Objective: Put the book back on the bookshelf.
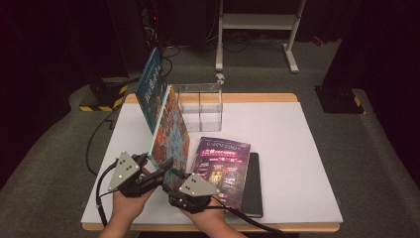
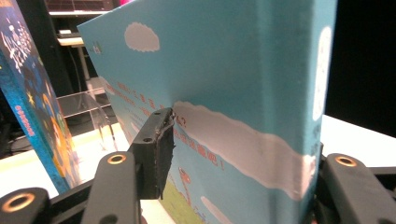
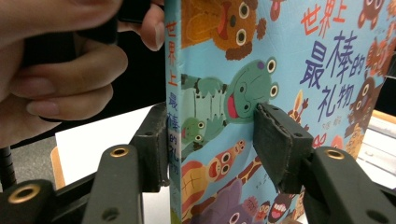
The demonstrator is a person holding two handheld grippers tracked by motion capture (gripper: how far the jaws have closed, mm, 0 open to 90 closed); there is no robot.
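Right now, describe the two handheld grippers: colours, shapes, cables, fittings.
Both the left gripper and right gripper are black, each topped by a grey three-cornered plate dotted with small studs. Black cables trail from both toward the table's near edge. Up close, the jaws are black linkage arms with brass-coloured rivets, ending in blocky, rough-edged black pads. The person's forearms are bare, with no sleeves visible.

1. Table: bears everything listed below.
2. Clear box: at the table's far edge, centre-left.
3. Two upright books: rear book left of the box; front book just before it, nearer the person.
4. Flat book: right of the front book, lying on a notebook.
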